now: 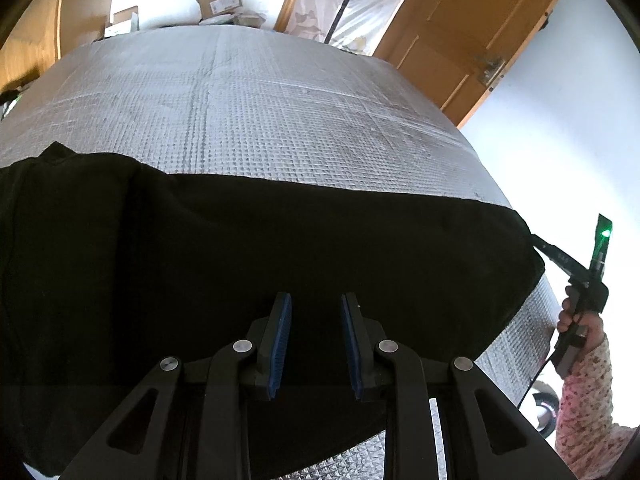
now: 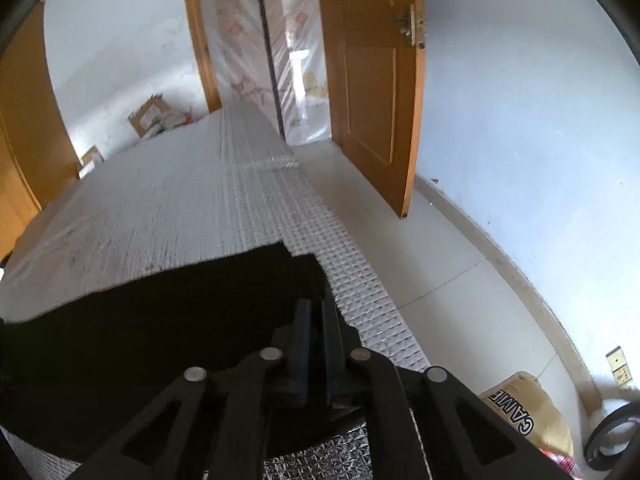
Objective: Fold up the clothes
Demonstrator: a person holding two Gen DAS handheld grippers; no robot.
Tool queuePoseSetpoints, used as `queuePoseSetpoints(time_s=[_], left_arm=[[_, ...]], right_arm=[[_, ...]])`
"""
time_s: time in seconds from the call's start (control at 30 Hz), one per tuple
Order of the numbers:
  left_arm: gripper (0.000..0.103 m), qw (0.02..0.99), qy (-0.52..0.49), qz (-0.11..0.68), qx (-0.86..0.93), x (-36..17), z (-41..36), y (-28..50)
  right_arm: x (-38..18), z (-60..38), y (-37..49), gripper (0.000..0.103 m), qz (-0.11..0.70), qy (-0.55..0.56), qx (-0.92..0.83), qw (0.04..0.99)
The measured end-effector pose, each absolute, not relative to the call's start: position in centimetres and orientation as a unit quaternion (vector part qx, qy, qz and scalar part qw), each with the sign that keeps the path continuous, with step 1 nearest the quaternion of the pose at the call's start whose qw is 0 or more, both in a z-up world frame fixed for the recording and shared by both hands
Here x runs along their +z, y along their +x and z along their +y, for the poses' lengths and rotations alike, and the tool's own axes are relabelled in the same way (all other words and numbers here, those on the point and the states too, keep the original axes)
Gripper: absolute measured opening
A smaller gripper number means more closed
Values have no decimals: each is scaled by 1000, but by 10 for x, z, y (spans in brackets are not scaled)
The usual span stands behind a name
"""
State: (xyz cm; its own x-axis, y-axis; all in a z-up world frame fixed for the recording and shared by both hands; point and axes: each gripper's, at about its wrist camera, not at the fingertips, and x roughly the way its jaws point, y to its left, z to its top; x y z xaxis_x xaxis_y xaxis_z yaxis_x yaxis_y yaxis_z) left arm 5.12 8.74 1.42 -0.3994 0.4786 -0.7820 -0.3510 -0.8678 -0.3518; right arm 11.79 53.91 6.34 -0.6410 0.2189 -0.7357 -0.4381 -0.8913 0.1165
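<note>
Lying spread on silver quilted foil mat (image 1: 260,112): black cloth garment (image 1: 240,248), mid-fold or unfolded, hard telling. Left gripper (image 1: 316,312) hovering parted, empty; right gripper (image 2: 316,316) pinching its corner.

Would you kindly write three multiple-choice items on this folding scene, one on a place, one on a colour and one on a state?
1. Where does the black garment lie?
A. on the silver quilted table cover
B. on the floor
C. over the door

2. What colour are the left gripper pads?
A. red
B. blue
C. white

3. How does the right gripper stand?
A. wide open above bare cover
B. out of view
C. shut on the garment's edge

Answers: 1 A, the cloth spreads over the cover in both views. 2 B, the ribbed pads show blue. 3 C, its fingers sit nearly together with dark cloth between them, at the garment's corner.
</note>
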Motion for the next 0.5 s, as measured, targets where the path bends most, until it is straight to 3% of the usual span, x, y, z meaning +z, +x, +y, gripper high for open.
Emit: queuePoseSetpoints(time_s=[0.13, 0.17, 0.5], left_arm=[[26, 246, -487, -63, 836, 15, 89, 52], [26, 246, -487, -62, 836, 15, 89, 53], [26, 242, -484, -61, 838, 15, 91, 55]], right_arm=[[66, 545, 129, 36, 163, -373, 896, 180], [67, 546, 132, 39, 167, -370, 896, 179], [54, 549, 135, 45, 195, -382, 888, 168]])
